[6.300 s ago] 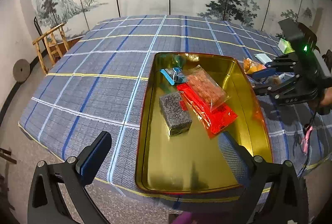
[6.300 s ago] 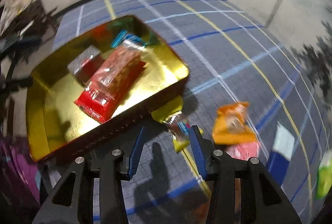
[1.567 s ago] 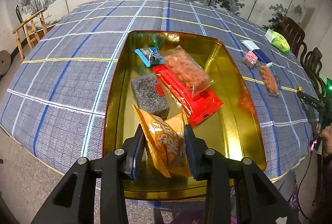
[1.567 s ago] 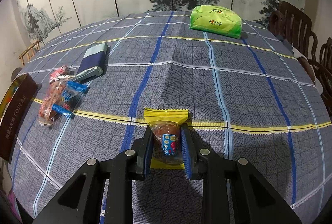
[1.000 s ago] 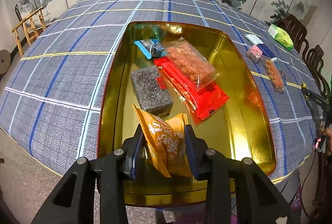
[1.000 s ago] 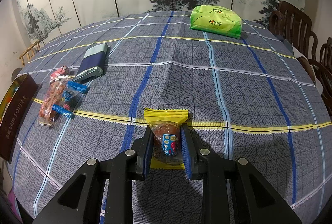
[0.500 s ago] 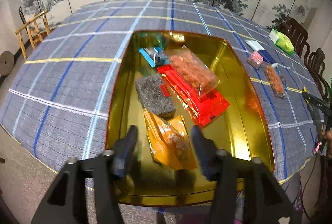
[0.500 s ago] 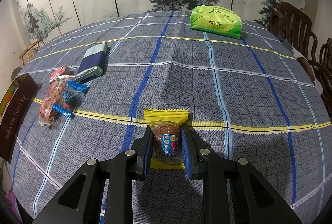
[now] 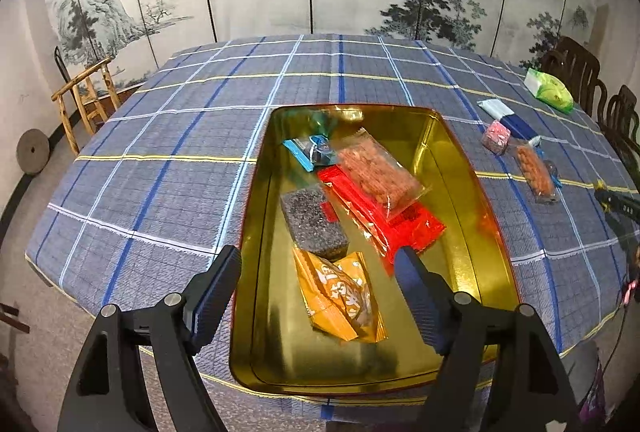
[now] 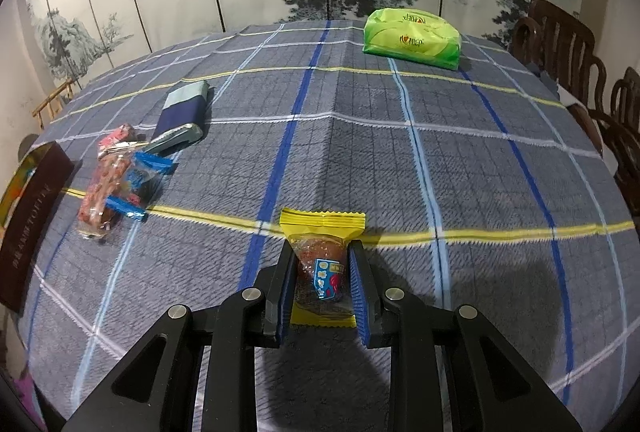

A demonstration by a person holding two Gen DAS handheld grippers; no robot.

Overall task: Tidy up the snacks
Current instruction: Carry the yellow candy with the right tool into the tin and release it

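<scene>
Snacks going into the tin [image 9: 460,160]
Left gripper [image 9: 318,286] has just opened over the orange pack [image 9: 340,296] in the tin; right gripper [image 10: 322,286] grips a yellow pack [image 10: 320,232].

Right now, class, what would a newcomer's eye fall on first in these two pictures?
The shiny gold tin in the middle of the plaid tablecloth, with an orange snack bag lying at its near end below the left gripper. Then the yellow-wrapped snack pinched in the right gripper, with a bright green pack at the table's far side.
</scene>
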